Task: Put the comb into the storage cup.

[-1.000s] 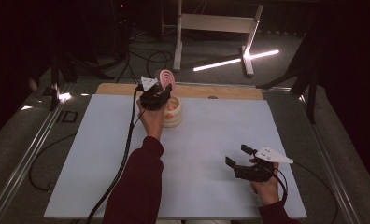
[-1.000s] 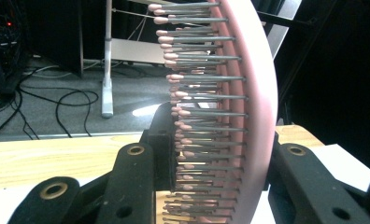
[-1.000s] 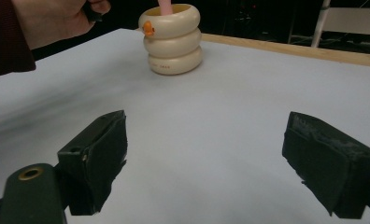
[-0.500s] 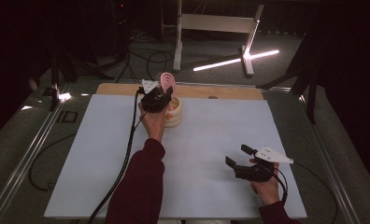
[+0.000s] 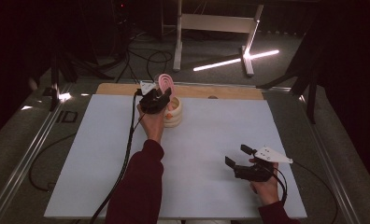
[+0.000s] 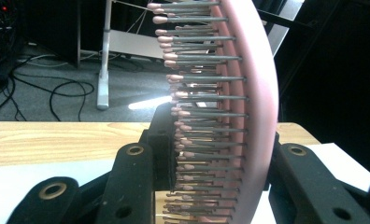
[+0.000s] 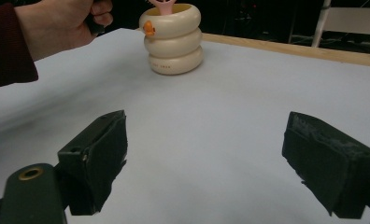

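Note:
A pink hairbrush (image 5: pixel 166 84) stands upright over a cream ringed cup (image 5: pixel 174 114) at the back of the white mat. My left gripper (image 5: pixel 157 99) is shut on the brush head. In the left gripper view the brush (image 6: pixel 253 116) stands edge-on between the jaws, bristles toward the left pad, pink back against the right one. Its lower end goes into the cup. My right gripper (image 5: pixel 237 156) rests low over the mat's front right, open with nothing between its jaws. The right gripper view (image 7: pixel 211 154) looks across bare mat to the cup (image 7: pixel 174 39) and the left hand (image 7: pixel 57 23).
The white mat (image 5: pixel 211 135) covers most of the table, and a wooden strip (image 5: pixel 220 91) shows along its far edge. A black cable (image 5: pixel 127 154) trails from the left gripper toward the front. Beyond the table stand a metal frame (image 5: pixel 211 23) and a bright light strip (image 5: pixel 234 60) on the floor.

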Action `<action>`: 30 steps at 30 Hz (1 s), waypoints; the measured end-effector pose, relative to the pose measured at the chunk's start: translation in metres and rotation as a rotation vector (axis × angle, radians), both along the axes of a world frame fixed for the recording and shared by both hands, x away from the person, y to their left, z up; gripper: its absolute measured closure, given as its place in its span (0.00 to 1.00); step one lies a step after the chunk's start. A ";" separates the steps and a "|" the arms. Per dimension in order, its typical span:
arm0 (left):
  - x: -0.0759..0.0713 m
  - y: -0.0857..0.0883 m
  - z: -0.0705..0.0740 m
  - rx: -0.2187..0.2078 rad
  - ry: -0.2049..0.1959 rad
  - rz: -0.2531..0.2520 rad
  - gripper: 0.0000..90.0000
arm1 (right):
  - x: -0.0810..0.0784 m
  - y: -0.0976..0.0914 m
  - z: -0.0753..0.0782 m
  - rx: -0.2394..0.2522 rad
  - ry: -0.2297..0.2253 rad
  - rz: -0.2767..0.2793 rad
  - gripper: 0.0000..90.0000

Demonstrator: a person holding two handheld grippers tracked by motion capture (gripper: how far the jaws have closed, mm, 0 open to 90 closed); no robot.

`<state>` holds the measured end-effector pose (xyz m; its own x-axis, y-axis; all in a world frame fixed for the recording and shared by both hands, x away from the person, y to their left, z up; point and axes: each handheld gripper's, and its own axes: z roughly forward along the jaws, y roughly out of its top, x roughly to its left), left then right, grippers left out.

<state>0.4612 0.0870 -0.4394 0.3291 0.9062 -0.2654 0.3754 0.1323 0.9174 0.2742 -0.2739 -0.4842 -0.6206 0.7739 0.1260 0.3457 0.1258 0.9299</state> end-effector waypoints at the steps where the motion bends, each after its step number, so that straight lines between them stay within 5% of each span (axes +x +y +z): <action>1: 0.000 0.001 0.000 -0.001 0.002 0.004 0.70 | 0.000 0.000 0.000 -0.001 0.000 -0.002 0.16; 7: 0.002 0.009 -0.002 -0.025 0.020 0.007 0.70 | 0.001 0.000 -0.001 -0.002 0.001 -0.002 0.16; 15: 0.001 0.011 0.000 0.025 0.024 0.003 0.69 | 0.002 0.002 -0.001 -0.003 0.002 0.002 0.16; 26: 0.003 0.019 0.000 0.038 0.054 0.007 0.68 | 0.002 0.002 0.000 -0.004 0.000 0.000 0.16; 30: 0.002 0.018 0.000 0.089 0.052 0.002 0.67 | 0.002 0.002 0.000 -0.003 -0.003 -0.001 0.16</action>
<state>0.4630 0.1052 -0.4396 0.3149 0.9277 -0.2006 0.4229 0.0521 0.9047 0.2757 -0.2721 -0.4841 -0.6200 0.7751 0.1218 0.3434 0.1285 0.9304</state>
